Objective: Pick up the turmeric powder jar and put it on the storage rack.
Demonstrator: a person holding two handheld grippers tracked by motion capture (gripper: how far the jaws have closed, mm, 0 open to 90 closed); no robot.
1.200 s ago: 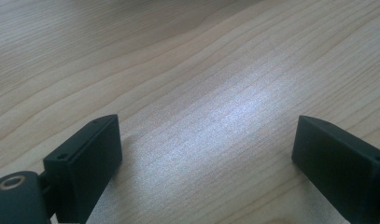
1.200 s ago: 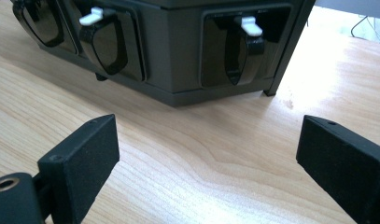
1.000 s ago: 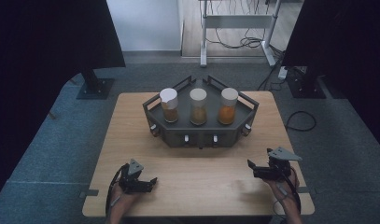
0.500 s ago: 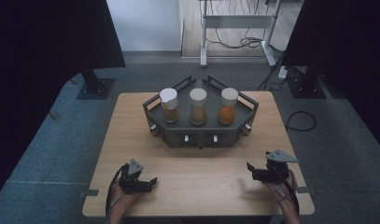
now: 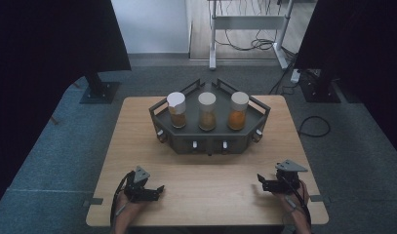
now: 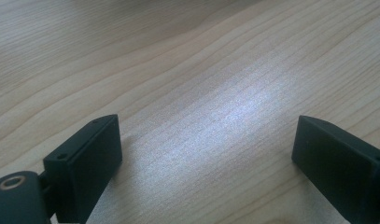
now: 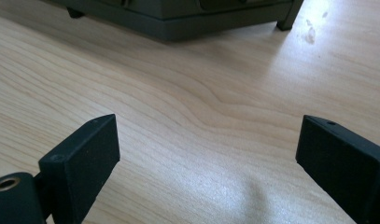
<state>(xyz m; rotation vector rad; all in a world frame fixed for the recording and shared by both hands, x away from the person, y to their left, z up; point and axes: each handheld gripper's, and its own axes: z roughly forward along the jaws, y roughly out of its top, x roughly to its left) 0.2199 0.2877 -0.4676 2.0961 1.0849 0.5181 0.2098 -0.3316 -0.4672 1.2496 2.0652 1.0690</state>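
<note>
Near edge, left: my left hand-held gripper (image 5: 159,188) rests on the wooden surface (image 5: 137,146), jaws spread wide, nothing but bare wood grain between them in the left gripper view.
Left jar: a clear jar (image 5: 177,110) with a white lid and brownish contents stands at the left end of the rack, its lid looking tilted.
Middle jar: a second white-lidded jar (image 5: 207,111) with tan contents stands upright just beside the first.
Rack: a dark grey angled tray (image 5: 209,141) sits at the far middle of the surface, well apart from both my hand-held grippers; small knobs line its front wall.
Right jar: a third jar (image 5: 238,110) with orange contents stands upright at the right end.
Writing: I cannot read any brand or label on the jars or the rack.
Near edge, right: my right hand-held gripper (image 5: 261,181) sits low over the surface, jaws parted wide and holding nothing; its view shows the rack's base (image 7: 178,18) ahead.
</note>
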